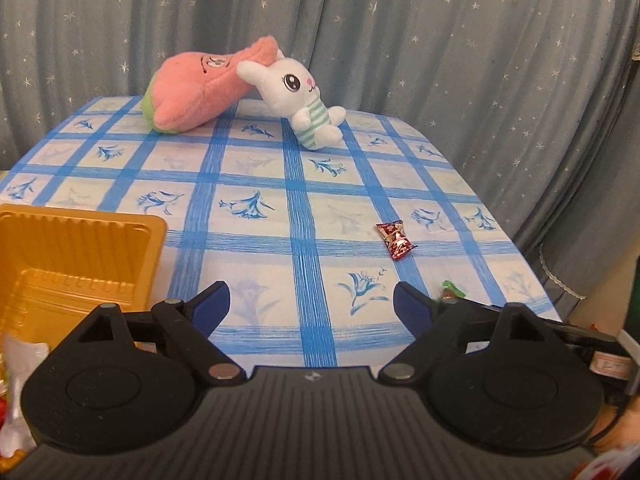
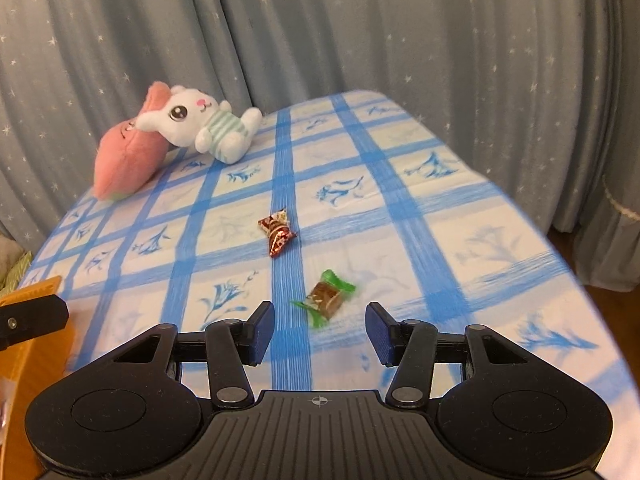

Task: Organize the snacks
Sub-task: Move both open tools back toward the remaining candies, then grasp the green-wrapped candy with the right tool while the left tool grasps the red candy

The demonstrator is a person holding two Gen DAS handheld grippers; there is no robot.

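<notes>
A green-wrapped candy (image 2: 326,296) lies on the blue checked tablecloth (image 2: 440,240), just ahead of the gap of my right gripper (image 2: 320,332). That gripper is open and its blue pads (image 2: 262,332) stand clear of the candy. A red-wrapped candy (image 2: 278,232) lies farther out on a blue stripe. In the left wrist view my left gripper (image 1: 312,304) is open wide over bare cloth with nothing between its fingers. The red candy (image 1: 396,240) sits ahead to its right. The green candy (image 1: 452,292) peeks out behind its right finger. A gold plastic tray (image 1: 80,248) stands at its left.
A pink plush (image 1: 192,92) and a white rabbit plush (image 1: 304,100) lie at the table's far edge, in front of a grey starred curtain (image 1: 440,40). Some wrapped snacks (image 1: 16,380) show at the lower left. The table drops off close on the right (image 2: 580,280).
</notes>
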